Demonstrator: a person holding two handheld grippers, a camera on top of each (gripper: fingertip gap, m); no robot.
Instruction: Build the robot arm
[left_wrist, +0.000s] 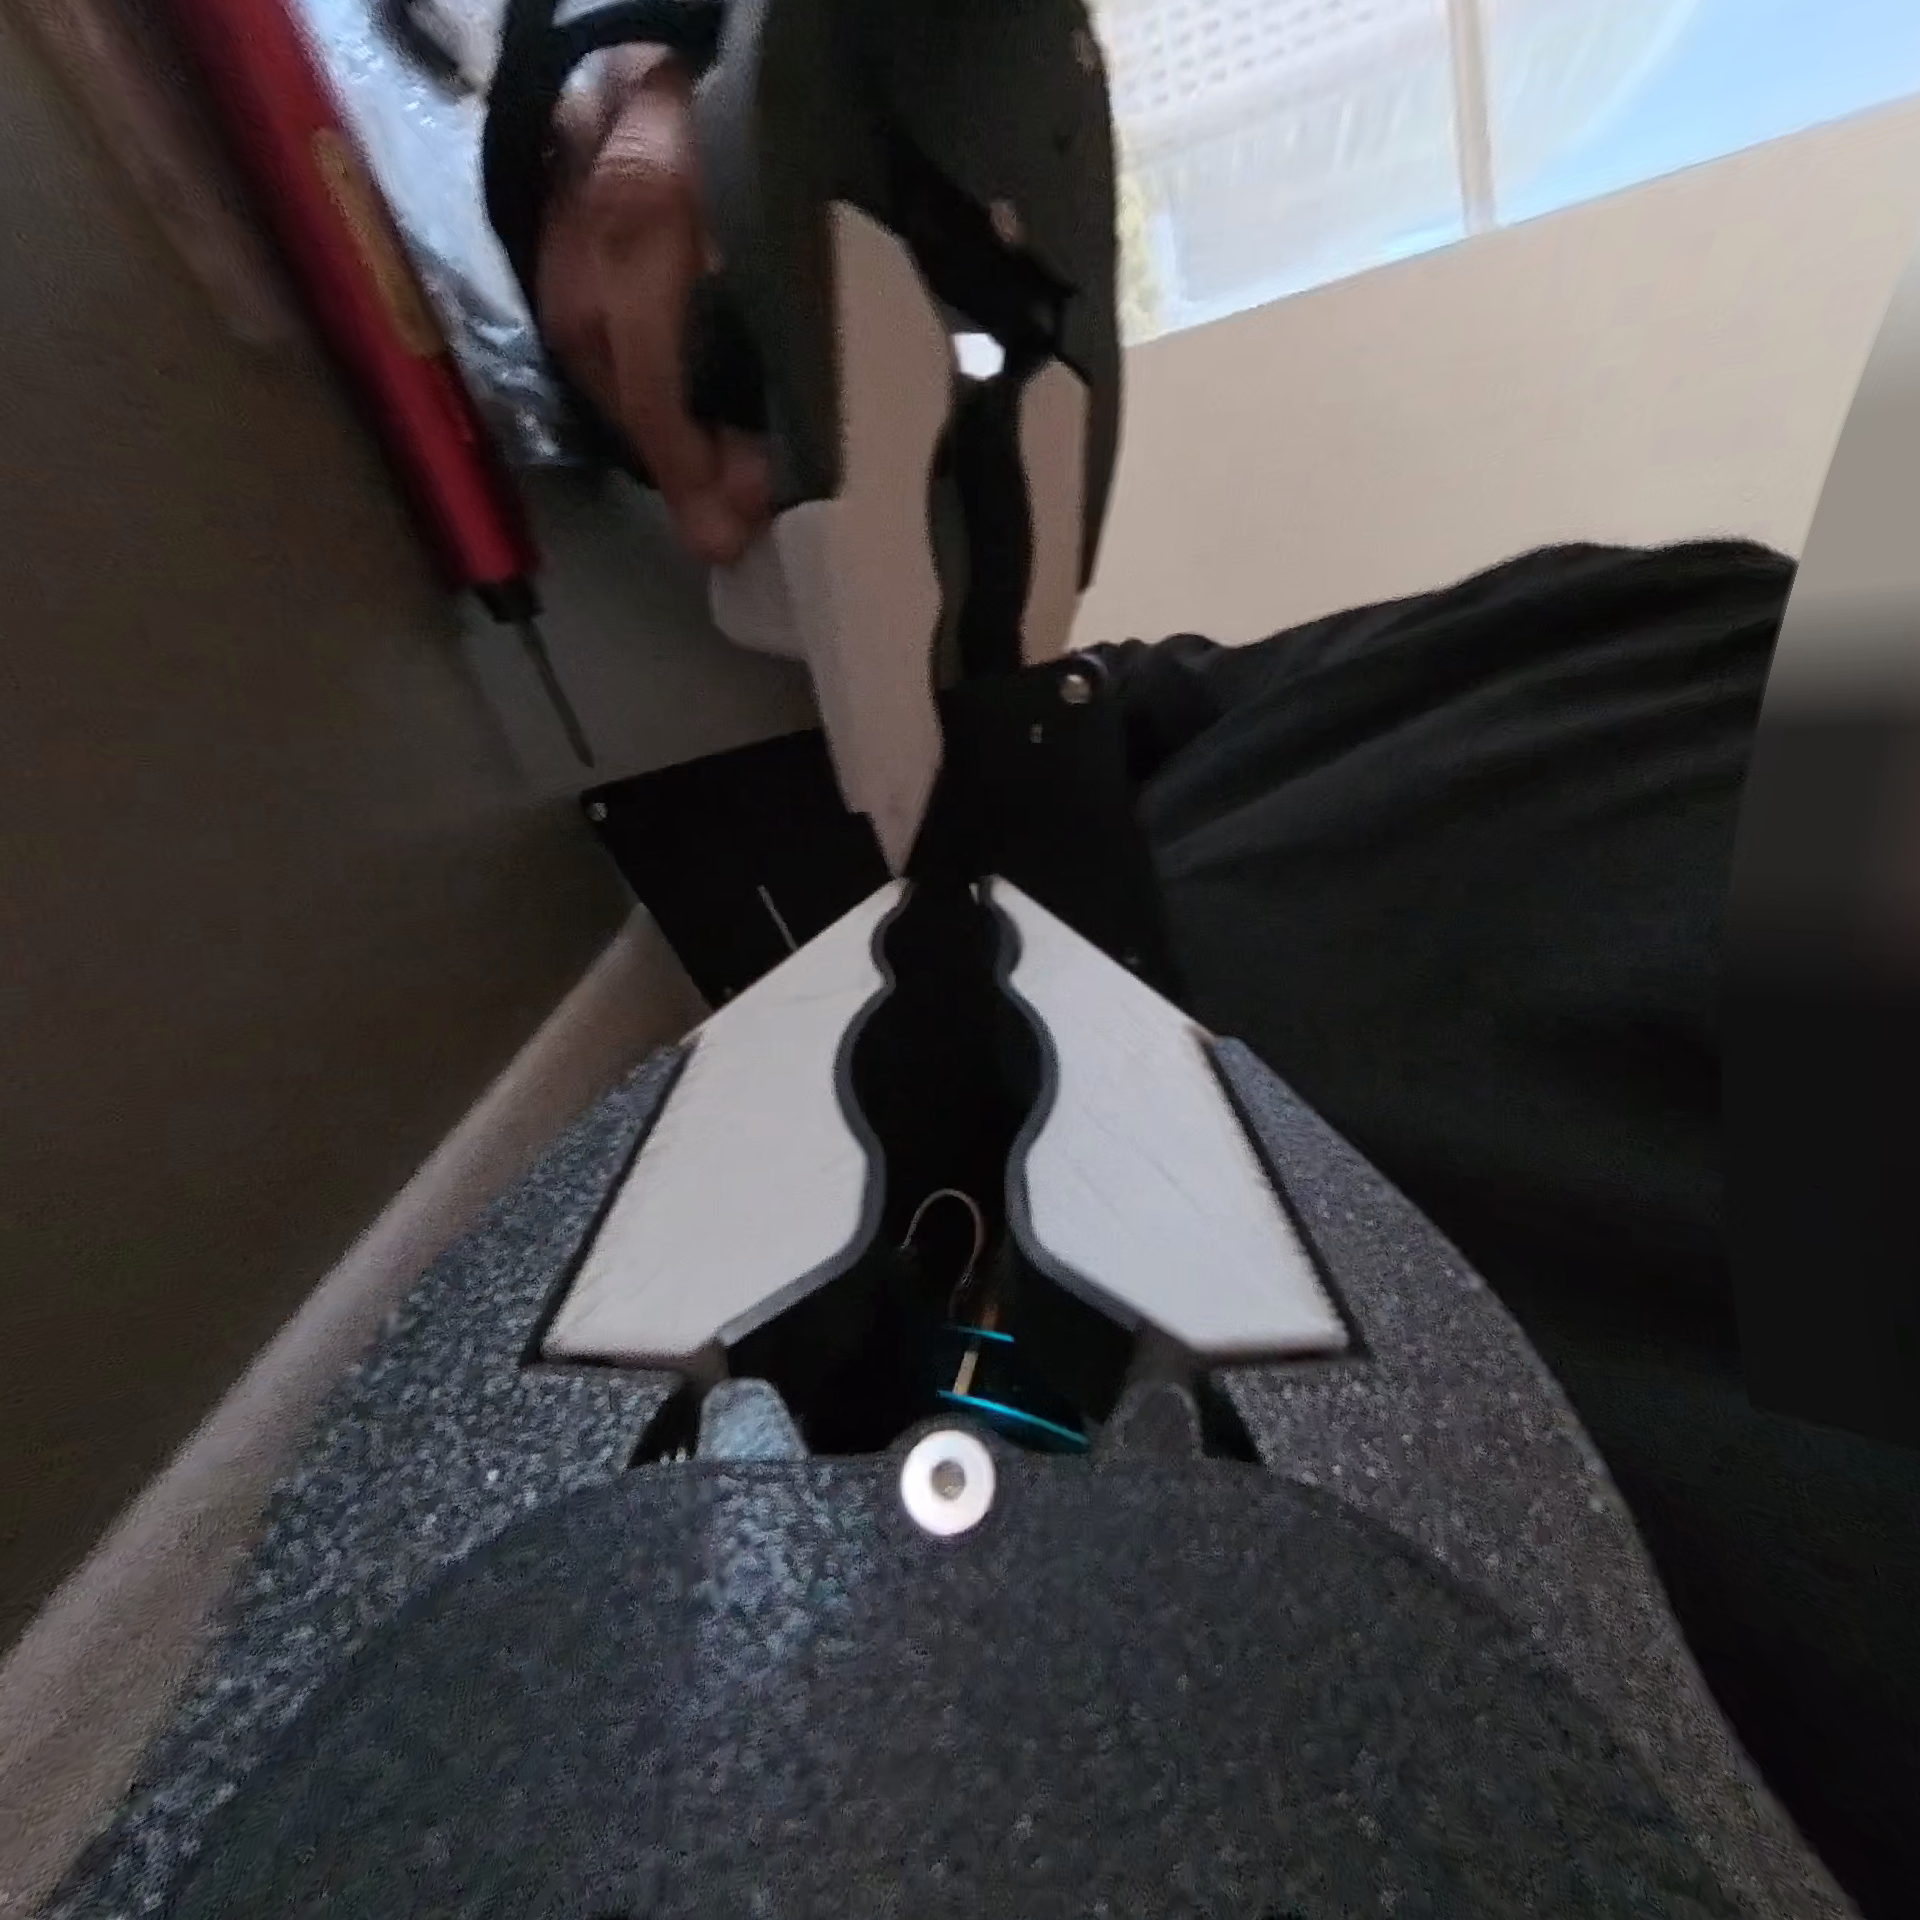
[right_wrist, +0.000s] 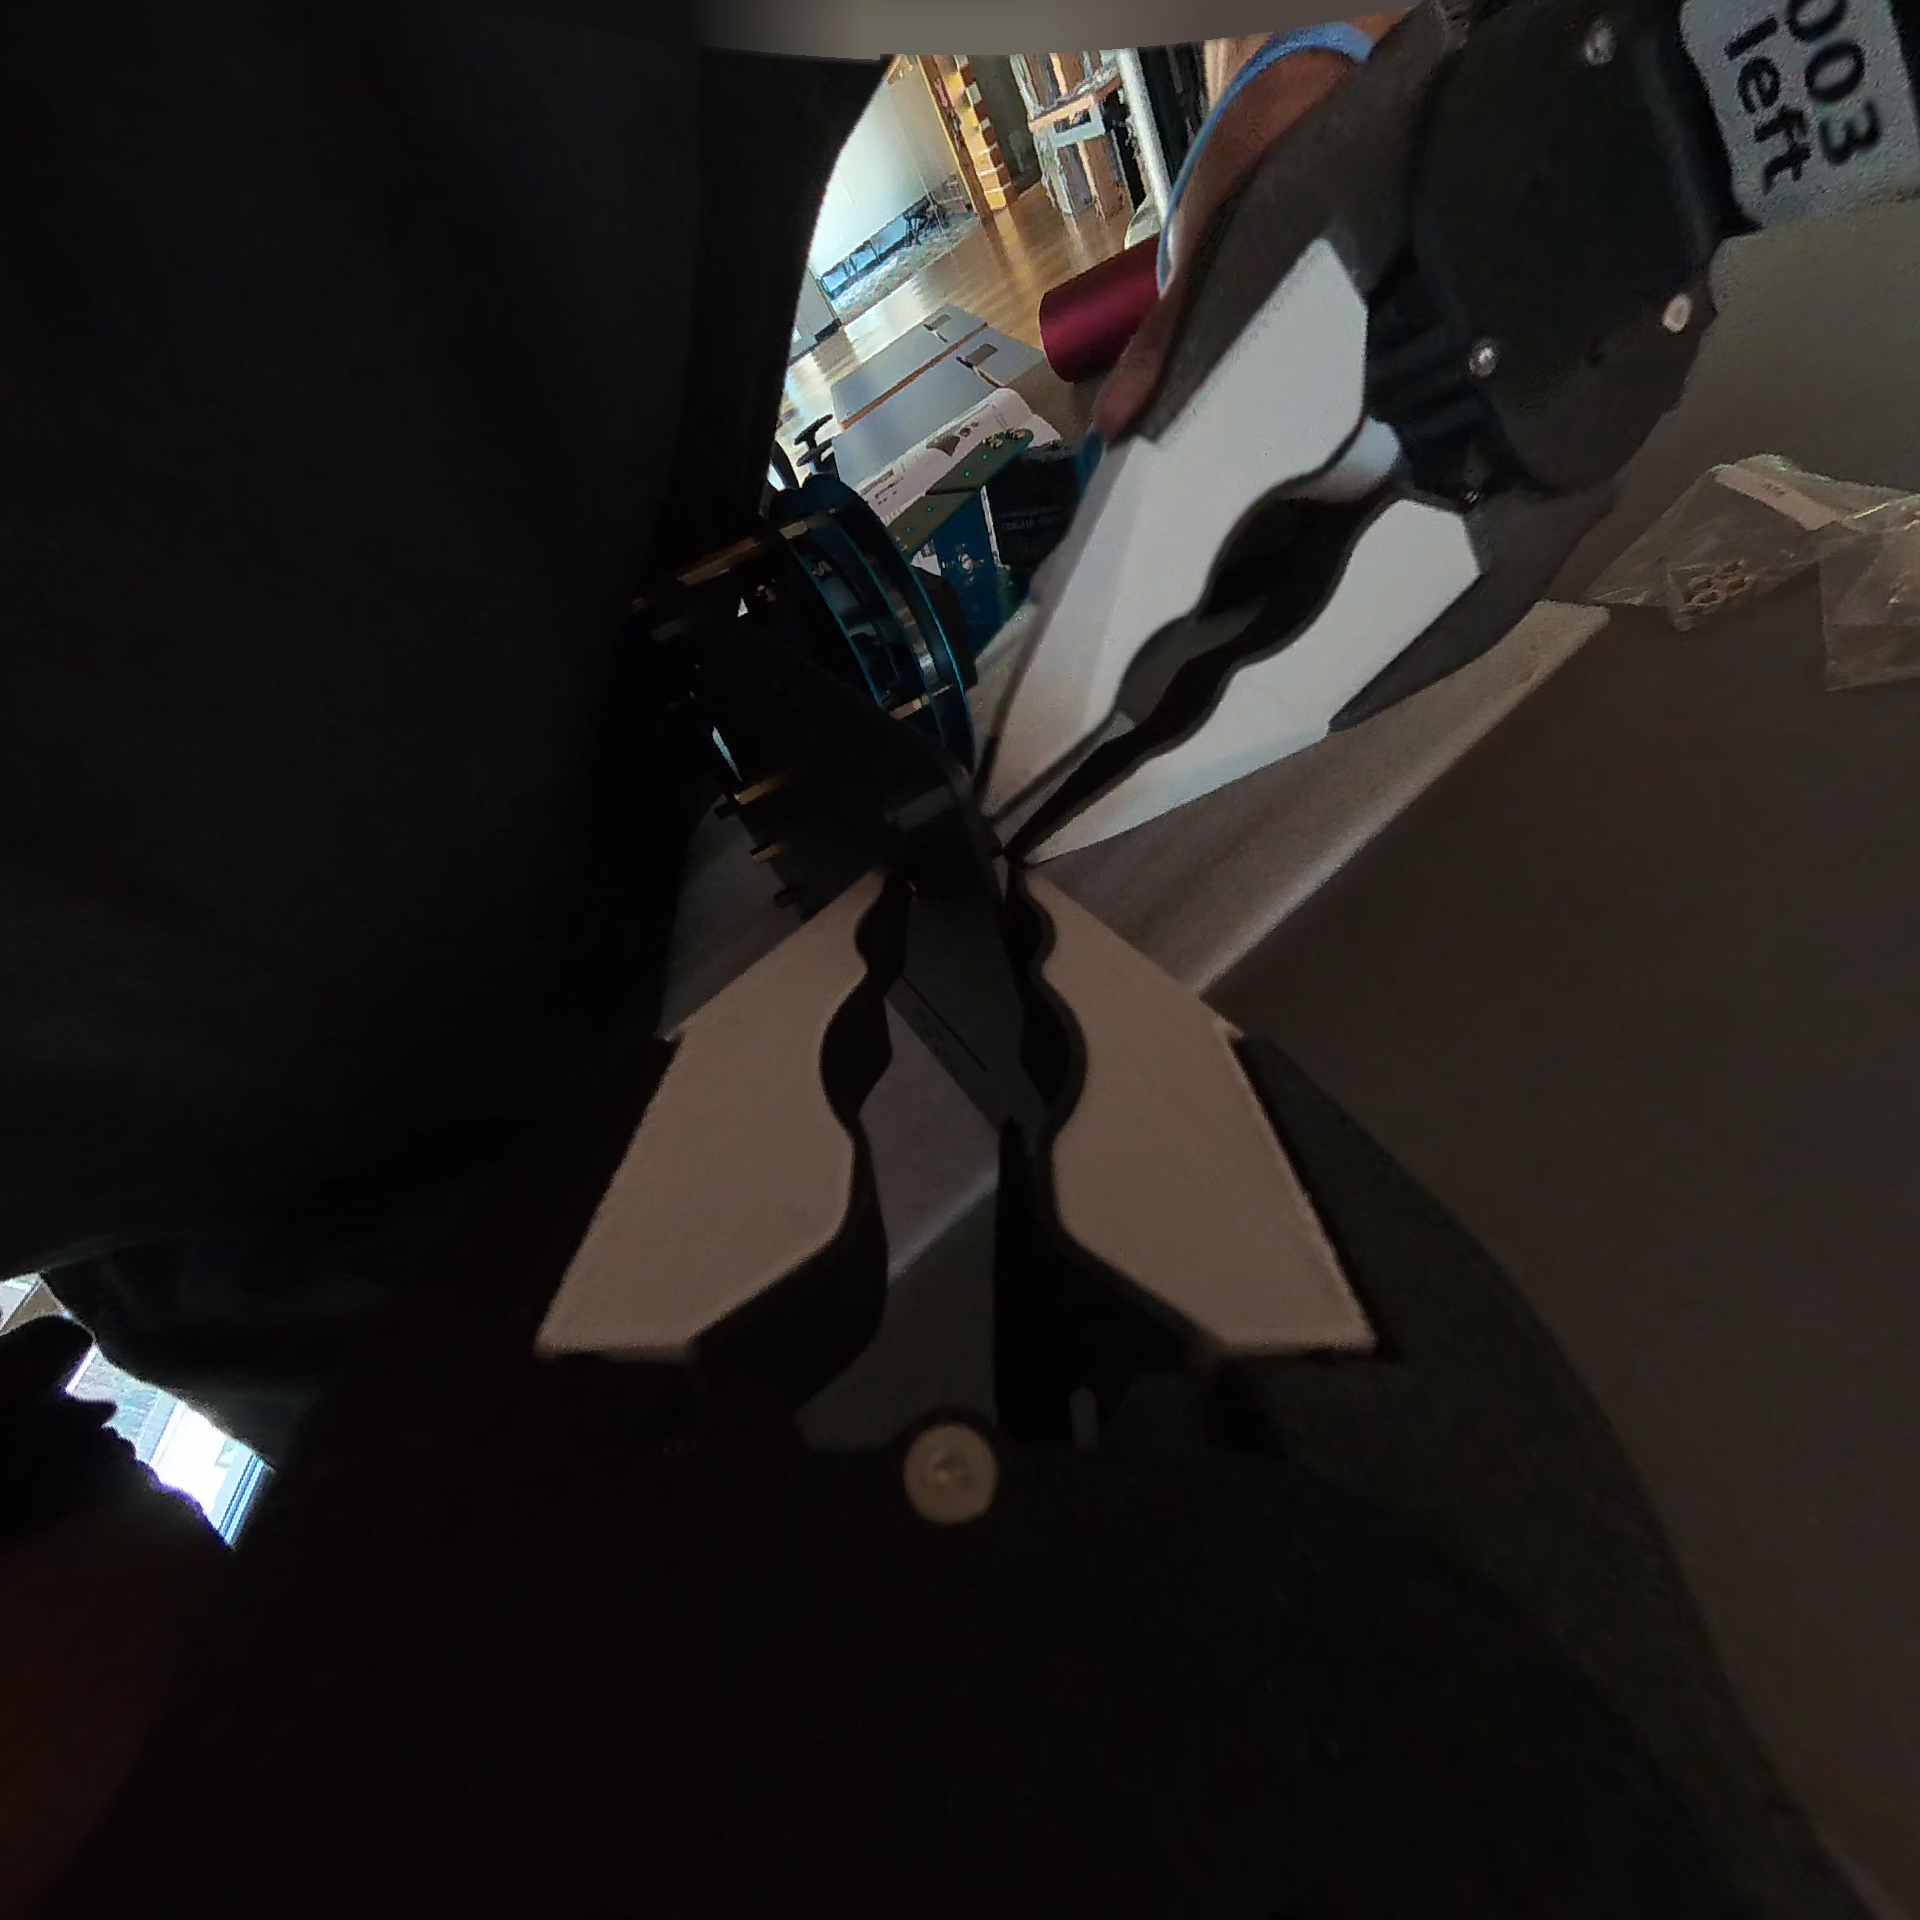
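My left gripper (left_wrist: 943, 883) is shut on the edge of a thin black plate (left_wrist: 748, 862) with small screw holes. A black and blue round assembly (right_wrist: 862, 613) with brass posts is fixed to the plate and shows in the right wrist view. My right gripper (right_wrist: 958, 881) is shut on the same plate (right_wrist: 961, 997), seen edge-on between its white pads. The two grippers meet tip to tip: the right one (left_wrist: 914, 821) comes down from above in the left wrist view, and the left one (right_wrist: 1003, 836) comes in from the upper right in the right wrist view.
A red-handled screwdriver (left_wrist: 384, 312) lies on the table (left_wrist: 208, 883) beside clear plastic bags. More small bags (right_wrist: 1766, 561) lie on the grey table top (right_wrist: 1558, 1039). A person's dark clothing (left_wrist: 1455, 883) is close on the right. A hand (left_wrist: 644, 364) holds the right gripper. My two grippers' fingertips are within a few centimetres of each other.
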